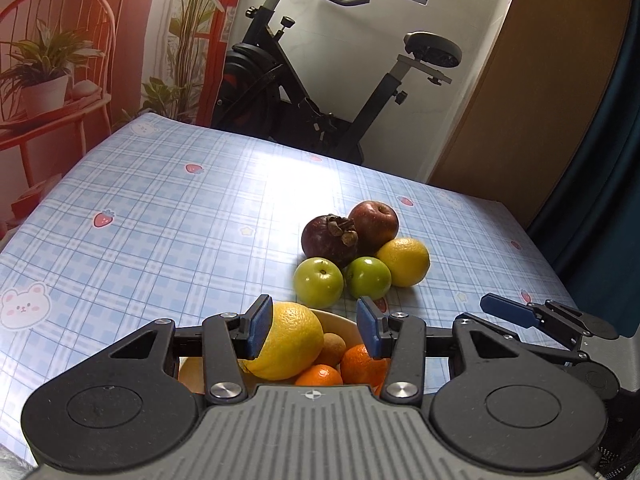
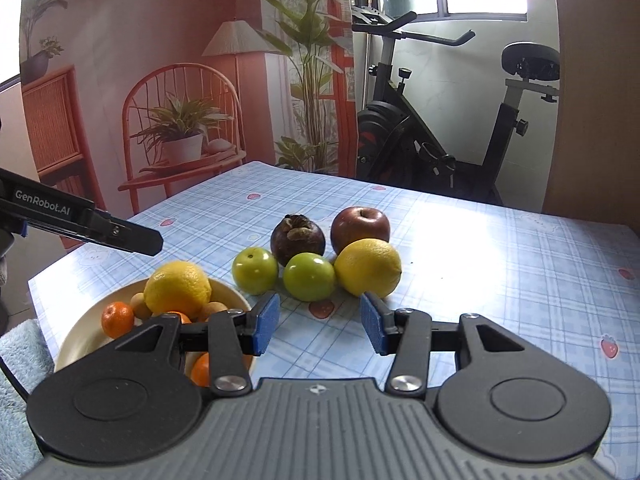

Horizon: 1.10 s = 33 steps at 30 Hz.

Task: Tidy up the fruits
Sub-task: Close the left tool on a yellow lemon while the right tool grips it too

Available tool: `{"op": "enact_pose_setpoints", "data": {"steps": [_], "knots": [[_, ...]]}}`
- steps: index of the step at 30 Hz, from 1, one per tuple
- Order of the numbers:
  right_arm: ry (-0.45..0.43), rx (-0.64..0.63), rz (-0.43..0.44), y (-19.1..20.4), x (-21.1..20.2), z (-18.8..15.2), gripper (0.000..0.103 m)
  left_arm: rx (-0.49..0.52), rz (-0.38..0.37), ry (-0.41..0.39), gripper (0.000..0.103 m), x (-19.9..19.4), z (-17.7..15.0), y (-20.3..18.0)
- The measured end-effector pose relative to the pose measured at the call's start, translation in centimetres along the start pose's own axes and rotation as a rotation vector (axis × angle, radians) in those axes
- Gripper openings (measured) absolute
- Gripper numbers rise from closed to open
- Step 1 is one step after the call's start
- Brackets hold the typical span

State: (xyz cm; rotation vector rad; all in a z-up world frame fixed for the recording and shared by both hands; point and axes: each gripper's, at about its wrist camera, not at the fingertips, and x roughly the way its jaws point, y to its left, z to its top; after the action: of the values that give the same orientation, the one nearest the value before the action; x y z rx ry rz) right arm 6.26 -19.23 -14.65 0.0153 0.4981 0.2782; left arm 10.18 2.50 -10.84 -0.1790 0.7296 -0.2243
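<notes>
A cream bowl [image 2: 92, 320] at the table's near left holds a big lemon [image 2: 178, 288], tangerines [image 2: 117, 319] and small brown fruits [image 1: 332, 348]. My left gripper [image 1: 316, 320] hangs open just above the bowl, and the lemon [image 1: 288, 340] lies beneath its left pad, resting in the bowl. Beyond the bowl a cluster lies on the cloth: a mangosteen [image 2: 298, 238], a red apple [image 2: 360, 226], a second lemon [image 2: 368, 266] and two green apples [image 2: 255, 270] [image 2: 309, 276]. My right gripper [image 2: 318, 320] is open and empty, low over the cloth just in front of that cluster.
The table wears a blue checked cloth [image 2: 500, 280] with strawberry prints. An exercise bike [image 2: 440, 136] stands behind its far edge. A pale blue towel [image 2: 20, 352] lies at the near left. A printed backdrop of chair and plants [image 2: 180, 120] hangs at the left.
</notes>
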Motion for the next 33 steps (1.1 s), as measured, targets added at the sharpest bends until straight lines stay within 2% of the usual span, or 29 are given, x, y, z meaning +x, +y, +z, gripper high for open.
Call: {"op": "enact_pose_setpoints", "data": {"steps": [10,21,25,27,33], "knots": [[-0.013,-0.053,-0.058,-3.1,2.3,1.2,0.048,0.022,-0.018,0.009,0.048,2.0,1.9,-1.9],[0.058,-0.073,-0.030,-5.2,5.9,0.4,0.048,0.071,-0.060,0.075,0.043,7.9,4.6,-5.3],[0.072,-0.062,-0.007,-5.9,6.5,0.2,0.048,0.043,-0.111,0.148,0.035,10.9,5.1,-5.7],[0.073,-0.069,0.002,-6.0,6.8,0.2,0.048,0.024,-0.111,0.173,0.032,12.2,5.4,-5.8],[0.100,-0.076,0.043,-6.3,7.9,0.0,0.048,0.015,-0.121,0.187,0.032,14.5,6.3,-6.5]]}}
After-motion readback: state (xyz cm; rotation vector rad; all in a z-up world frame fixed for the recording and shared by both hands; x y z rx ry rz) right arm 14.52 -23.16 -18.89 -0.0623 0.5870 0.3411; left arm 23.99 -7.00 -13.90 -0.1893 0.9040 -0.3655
